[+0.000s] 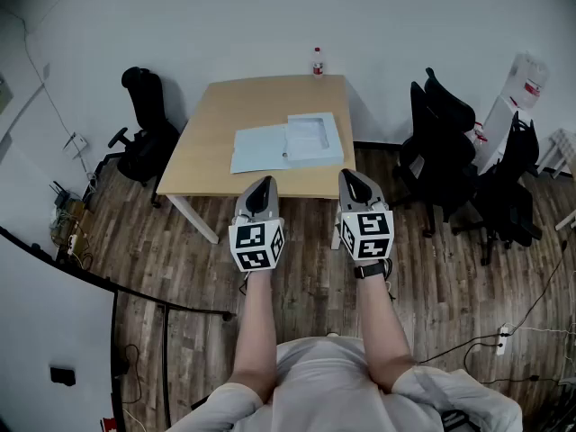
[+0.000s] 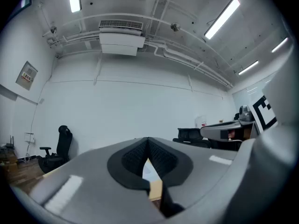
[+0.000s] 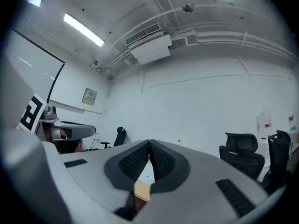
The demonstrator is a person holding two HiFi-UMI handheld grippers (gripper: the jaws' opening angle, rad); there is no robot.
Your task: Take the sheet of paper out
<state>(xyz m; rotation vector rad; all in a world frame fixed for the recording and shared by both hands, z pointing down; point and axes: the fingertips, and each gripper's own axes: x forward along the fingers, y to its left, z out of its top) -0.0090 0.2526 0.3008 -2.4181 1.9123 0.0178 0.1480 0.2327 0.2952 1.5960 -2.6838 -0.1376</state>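
Observation:
A pale blue folder (image 1: 288, 142) lies open on the wooden table (image 1: 216, 115), with a white sheet (image 1: 310, 131) in its right half. My left gripper (image 1: 263, 187) and right gripper (image 1: 351, 180) are held level side by side, just short of the table's near edge and apart from the folder. In the left gripper view the left gripper (image 2: 148, 143) has its jaws shut together with nothing between them. The right gripper (image 3: 149, 144) in its own view is likewise shut and empty. A sliver of the table (image 2: 156, 189) shows below the left jaws.
A small bottle (image 1: 317, 61) stands at the table's far edge. One black office chair (image 1: 144, 124) sits left of the table and two more (image 1: 445, 142) (image 1: 513, 183) to the right. A power strip (image 1: 501, 338) with cables lies on the wooden floor at the right.

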